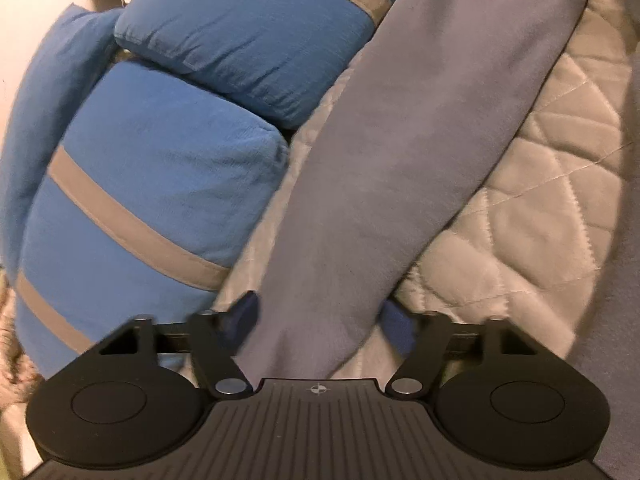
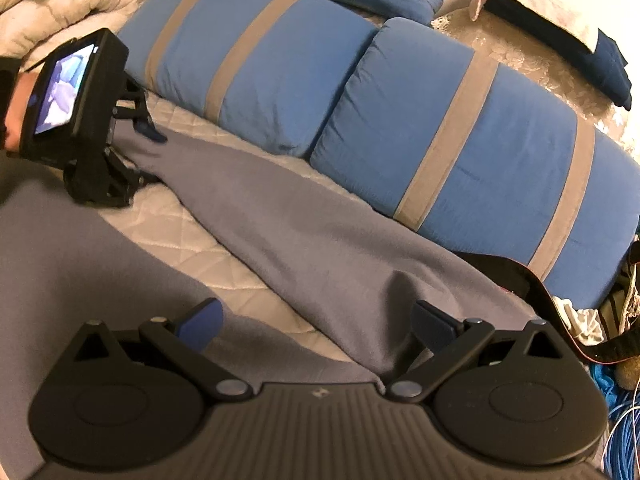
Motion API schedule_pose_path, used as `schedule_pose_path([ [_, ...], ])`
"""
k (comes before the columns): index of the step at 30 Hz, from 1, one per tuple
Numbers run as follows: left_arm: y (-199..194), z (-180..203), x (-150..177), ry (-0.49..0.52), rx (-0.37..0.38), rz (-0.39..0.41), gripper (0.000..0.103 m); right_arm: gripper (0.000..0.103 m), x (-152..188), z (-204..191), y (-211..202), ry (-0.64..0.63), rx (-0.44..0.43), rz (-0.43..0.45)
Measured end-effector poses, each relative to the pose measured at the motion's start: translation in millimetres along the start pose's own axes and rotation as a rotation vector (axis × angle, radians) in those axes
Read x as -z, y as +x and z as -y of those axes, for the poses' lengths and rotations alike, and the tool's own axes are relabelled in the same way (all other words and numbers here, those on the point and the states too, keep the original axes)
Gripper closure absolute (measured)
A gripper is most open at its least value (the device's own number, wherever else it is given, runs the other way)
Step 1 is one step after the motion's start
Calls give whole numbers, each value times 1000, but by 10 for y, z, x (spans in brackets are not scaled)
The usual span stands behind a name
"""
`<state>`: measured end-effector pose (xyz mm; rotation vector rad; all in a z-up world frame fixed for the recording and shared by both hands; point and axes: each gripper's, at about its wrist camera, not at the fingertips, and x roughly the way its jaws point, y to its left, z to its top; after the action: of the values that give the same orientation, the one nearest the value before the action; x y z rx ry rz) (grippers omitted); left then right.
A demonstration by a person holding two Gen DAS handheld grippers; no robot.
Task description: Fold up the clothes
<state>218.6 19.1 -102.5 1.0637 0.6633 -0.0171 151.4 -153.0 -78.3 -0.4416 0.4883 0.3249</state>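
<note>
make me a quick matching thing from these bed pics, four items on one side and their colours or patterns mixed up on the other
Items:
1. garment
2. cushions
3. bed cover
4. finger pads

Descriptions:
A. cream, diamond quilted
B. grey-purple, stretched between both grippers
C. dark blue, small, on black arms
D. bright blue with grey-tan bands

Pairs: 1-B, 2-D, 3-A, 4-C

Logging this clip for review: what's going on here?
A person with a gripper in each hand is folding a grey garment spread on a quilted bed cover beside blue striped pillows. The left gripper straddles one end of the cloth. The right gripper is open over the other end.
</note>
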Motion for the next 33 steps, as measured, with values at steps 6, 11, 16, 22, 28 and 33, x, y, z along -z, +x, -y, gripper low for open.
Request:
schedule_pose_path([
  [6, -76, 330, 18, 197, -51, 17, 99, 0, 47, -104, 30, -39, -14, -13],
  [11, -197, 263, 49, 154, -97, 42, 100, 0, 56, -224, 108, -109, 22, 13],
  [16, -317, 205, 68, 129, -147, 53, 100, 0, -48, -423, 349, -220, 40, 56],
  [22, -428, 169, 95, 101, -163, 46, 100, 1, -100, -663, 626, -333, 74, 57],
  [28, -486, 151, 115, 81, -165, 45, 100, 17, -162, -733, 740, -355, 94, 26],
  [33, -551, 89, 125, 60, -166, 46, 100, 78, -157, -814, 775, -395, 90, -17],
])
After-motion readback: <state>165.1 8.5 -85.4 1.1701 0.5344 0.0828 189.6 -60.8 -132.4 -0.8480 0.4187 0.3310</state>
